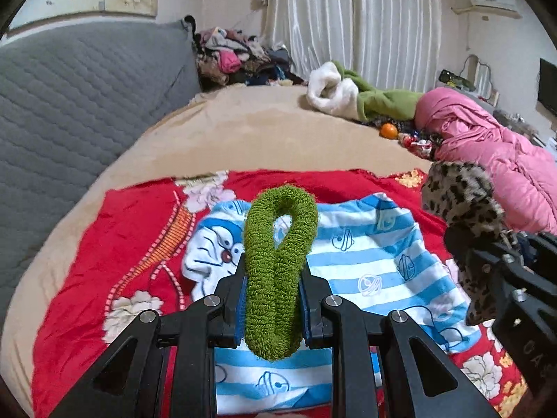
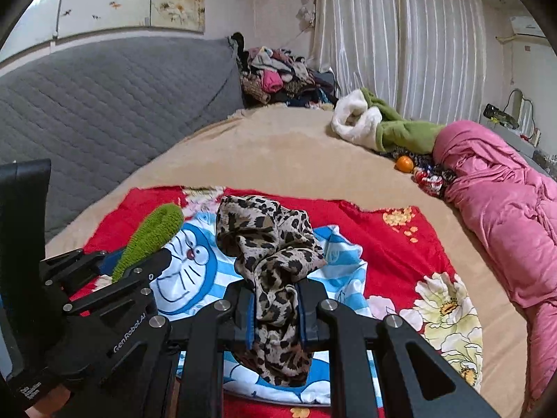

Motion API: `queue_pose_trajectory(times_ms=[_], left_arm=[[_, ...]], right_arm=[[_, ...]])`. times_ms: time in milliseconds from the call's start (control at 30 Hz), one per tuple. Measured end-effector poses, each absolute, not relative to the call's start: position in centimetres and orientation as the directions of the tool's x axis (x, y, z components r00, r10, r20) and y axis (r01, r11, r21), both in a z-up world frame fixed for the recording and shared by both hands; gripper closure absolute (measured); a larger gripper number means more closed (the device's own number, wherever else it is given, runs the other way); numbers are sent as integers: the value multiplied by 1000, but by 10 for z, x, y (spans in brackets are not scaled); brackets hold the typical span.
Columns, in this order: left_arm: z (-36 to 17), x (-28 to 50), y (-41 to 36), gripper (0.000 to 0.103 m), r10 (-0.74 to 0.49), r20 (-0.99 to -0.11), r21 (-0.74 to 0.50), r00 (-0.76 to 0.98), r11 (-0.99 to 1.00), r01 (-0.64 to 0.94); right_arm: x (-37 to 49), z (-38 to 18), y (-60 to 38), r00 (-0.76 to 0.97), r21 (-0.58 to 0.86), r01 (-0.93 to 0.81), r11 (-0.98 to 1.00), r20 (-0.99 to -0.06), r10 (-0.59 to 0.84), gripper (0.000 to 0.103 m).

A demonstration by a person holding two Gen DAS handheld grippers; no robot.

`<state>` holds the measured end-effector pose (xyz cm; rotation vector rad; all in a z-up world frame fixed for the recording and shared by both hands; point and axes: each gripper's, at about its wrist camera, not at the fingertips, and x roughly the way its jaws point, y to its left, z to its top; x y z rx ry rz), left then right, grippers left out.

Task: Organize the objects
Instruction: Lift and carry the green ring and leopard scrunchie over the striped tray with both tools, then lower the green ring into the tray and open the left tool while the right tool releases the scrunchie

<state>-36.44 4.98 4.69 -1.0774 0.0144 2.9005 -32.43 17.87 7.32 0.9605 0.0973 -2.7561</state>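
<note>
Left wrist view: a fuzzy green looped fabric band [image 1: 278,271] was clamped between the jaws of the left gripper [image 1: 273,268], held above a blue-and-white striped cartoon-print cloth [image 1: 369,261] spread on a red floral sheet [image 1: 139,237]. In the right wrist view, a crumpled leopard-print fabric piece [image 2: 275,271] was pinched by the closed right gripper [image 2: 275,291] over the same cloth. No container was seen on the beige bed [image 2: 278,149].
</note>
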Motion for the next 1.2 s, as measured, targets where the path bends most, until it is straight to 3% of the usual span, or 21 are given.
queue_pose_trajectory(times_ms=[567,933,1200], left_arm=[[-33,-434,54,79,25,-796,-7,-604,-999,-32],[-67,-458,57,77,-5,-843,23,-537,-999,-28],[-77,-461,57,68,-19,-854,34,-519,-999,-20]], right_arm=[[-407,-19,163,-604,-17,222,-975,-787,-124,85],[-431,-57,154,-535,-55,232,-971,-841,-80,85],[-437,-76,161,-503,-36,207,-978,-861,-75,84]])
